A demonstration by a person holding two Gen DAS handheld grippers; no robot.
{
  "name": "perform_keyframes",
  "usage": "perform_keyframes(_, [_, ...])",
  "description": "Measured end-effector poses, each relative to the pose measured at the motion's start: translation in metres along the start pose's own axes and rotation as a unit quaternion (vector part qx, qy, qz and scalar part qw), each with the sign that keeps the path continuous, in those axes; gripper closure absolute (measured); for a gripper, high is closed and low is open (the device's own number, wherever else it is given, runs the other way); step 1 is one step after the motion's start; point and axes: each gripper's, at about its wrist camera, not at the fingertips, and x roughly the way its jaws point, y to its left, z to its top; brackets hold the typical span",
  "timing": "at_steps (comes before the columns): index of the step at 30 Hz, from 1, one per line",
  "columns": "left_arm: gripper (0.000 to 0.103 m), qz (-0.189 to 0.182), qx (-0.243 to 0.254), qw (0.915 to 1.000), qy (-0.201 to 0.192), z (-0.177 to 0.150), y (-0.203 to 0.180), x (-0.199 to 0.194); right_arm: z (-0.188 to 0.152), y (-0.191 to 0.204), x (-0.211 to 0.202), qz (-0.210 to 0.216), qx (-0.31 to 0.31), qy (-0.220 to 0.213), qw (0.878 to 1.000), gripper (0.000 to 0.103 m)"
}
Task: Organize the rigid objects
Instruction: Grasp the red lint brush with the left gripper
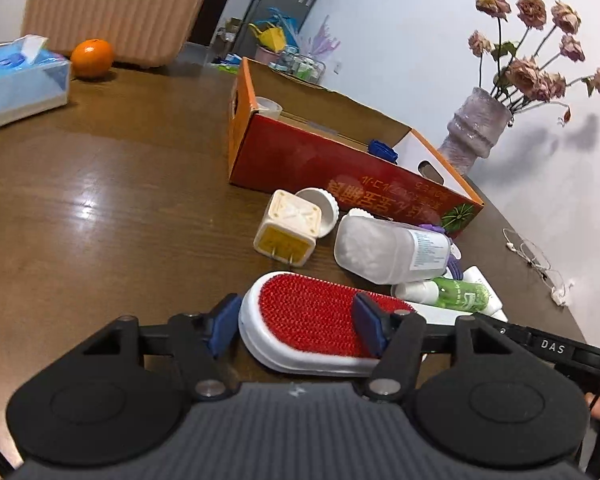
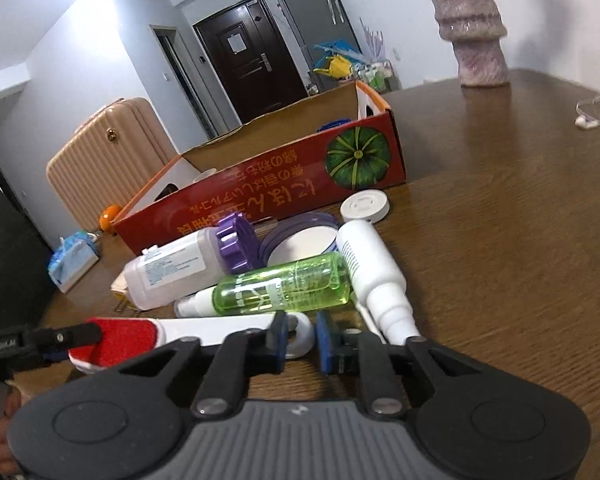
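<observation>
A white lint brush with a red pad (image 1: 320, 322) lies on the brown table. My left gripper (image 1: 296, 326) straddles its head, blue fingers on either side, jaws not closed on it. The brush handle (image 2: 236, 330) ends at my right gripper (image 2: 302, 344), whose fingers flank the looped handle end with a gap. A red cardboard box (image 1: 324, 160) stands behind, also in the right wrist view (image 2: 268, 196). In front of it lie a plug adapter (image 1: 288, 228), a clear jar with a purple cap (image 2: 188, 268), a green spray bottle (image 2: 284, 284) and a white bottle (image 2: 376, 276).
A tissue box (image 1: 20, 80) and an orange (image 1: 92, 58) sit at the table's far left. A vase of dried flowers (image 1: 476, 128) stands at the right, white earphones (image 1: 540, 264) beside it. A white lid (image 2: 364, 206) and round tins (image 2: 300, 236) lie by the box.
</observation>
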Motion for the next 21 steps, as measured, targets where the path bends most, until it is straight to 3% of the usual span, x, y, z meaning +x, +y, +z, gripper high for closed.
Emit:
perform_keyframes(5, [0.045, 0.018, 0.008, 0.9995, -0.023, -0.025, -0.019, -0.03, -0.018, 0.001, -0.025, -0.008, 0.0, -0.002, 1.0, 0.09])
perform_keyframes(13, [0.047, 0.016, 0.018, 0.9984, -0.052, -0.074, -0.046, -0.082, -0.06, -0.002, -0.085, -0.012, 0.004, -0.014, 1.0, 0.09])
perform_keyframes(21, [0.048, 0.007, 0.021, 0.9975, -0.068, -0.078, -0.062, -0.096, -0.056, -0.006, -0.111, -0.008, 0.005, -0.045, 0.999, 0.09])
